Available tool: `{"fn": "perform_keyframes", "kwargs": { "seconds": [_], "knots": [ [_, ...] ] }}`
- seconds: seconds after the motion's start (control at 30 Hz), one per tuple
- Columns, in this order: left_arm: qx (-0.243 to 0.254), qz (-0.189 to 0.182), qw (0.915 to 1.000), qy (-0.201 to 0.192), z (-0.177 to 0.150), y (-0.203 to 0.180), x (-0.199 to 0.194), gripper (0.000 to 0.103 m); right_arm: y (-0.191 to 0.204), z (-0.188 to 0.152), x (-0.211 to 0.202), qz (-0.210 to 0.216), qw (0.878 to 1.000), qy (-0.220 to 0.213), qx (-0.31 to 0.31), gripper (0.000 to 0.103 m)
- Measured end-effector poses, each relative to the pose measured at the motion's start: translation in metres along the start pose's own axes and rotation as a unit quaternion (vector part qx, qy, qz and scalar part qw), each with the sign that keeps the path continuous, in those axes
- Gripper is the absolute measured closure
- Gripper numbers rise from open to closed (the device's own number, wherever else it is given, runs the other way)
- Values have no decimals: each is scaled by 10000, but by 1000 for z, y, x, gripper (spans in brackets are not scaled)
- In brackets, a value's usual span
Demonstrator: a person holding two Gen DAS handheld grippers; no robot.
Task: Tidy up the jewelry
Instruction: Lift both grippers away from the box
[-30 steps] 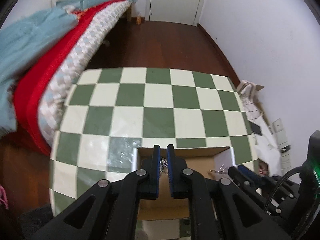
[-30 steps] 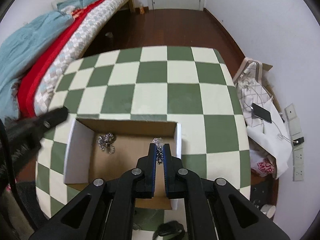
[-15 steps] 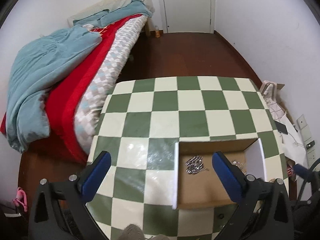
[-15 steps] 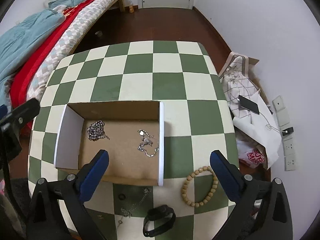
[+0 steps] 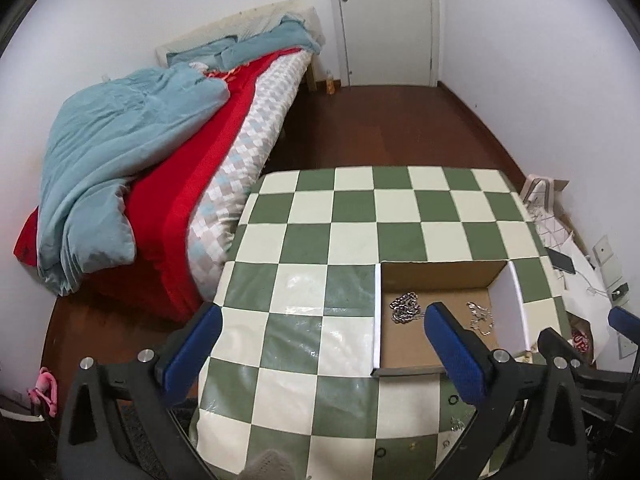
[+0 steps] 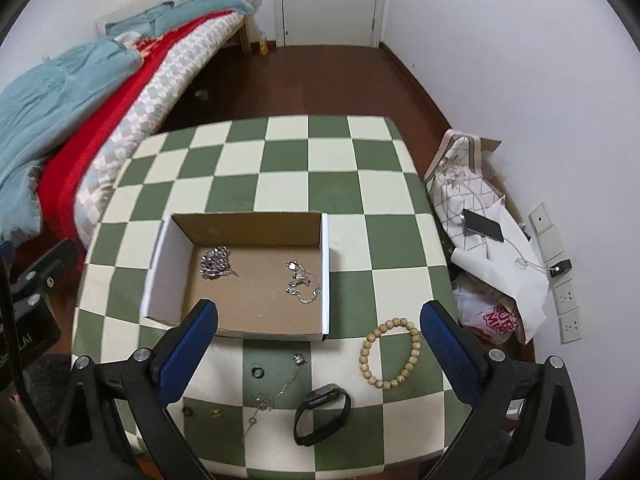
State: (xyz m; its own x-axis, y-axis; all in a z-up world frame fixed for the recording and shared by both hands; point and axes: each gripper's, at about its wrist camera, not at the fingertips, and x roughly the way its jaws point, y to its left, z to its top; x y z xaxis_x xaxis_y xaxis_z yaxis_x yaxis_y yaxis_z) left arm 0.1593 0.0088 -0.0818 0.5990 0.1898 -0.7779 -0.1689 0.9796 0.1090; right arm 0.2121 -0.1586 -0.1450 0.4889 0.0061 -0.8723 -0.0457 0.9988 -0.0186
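An open cardboard box (image 6: 256, 224) (image 5: 440, 270) sits on the green-and-white checkered table (image 6: 280, 160). Inside lie a bunched silver chain (image 6: 216, 263) (image 5: 405, 307) and a thinner silver chain (image 6: 302, 282) (image 5: 480, 317). In front of the box lie a wooden bead bracelet (image 6: 390, 352), a black watch band (image 6: 322, 412), a thin chain (image 6: 276, 394), a black ring (image 6: 257, 372) and small pieces. My right gripper (image 6: 318, 344) is open and empty, raised above the table's front. My left gripper (image 5: 320, 344) is open and empty, raised left of the box.
A bed with red and teal covers (image 5: 140, 160) stands left of the table. Bags, papers and a phone (image 6: 482, 226) lie on the floor to the right by the wall. A white door (image 5: 384, 20) is at the far end.
Both grippers opened, each letting a silver chain go into the box, then rose and drew back from it. Both chains now rest on the box floor.
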Motion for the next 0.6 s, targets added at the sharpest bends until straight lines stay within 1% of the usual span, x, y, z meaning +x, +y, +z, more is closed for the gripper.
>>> {"fn": "perform_keyframes", "kwargs": {
  "seconds": [0.17,0.4,0.5,0.6],
  "knots": [
    [60,31,9996,-265,-5,5,-30,0,1,-7,-35,-23,9995,-318,13,1],
    [4,-98,9992,-379,-13,12,-54,0,-4,-16,-77,135,9980,-596,154,1],
    [55,-115,9994,-310,-21,10,-54,0,-12,-24,-81,268,9979,-493,326,1],
    [170,-54,9997,-154,-34,5,-45,0,-27,-36,-68,248,9980,-228,535,1]
  ]
}}
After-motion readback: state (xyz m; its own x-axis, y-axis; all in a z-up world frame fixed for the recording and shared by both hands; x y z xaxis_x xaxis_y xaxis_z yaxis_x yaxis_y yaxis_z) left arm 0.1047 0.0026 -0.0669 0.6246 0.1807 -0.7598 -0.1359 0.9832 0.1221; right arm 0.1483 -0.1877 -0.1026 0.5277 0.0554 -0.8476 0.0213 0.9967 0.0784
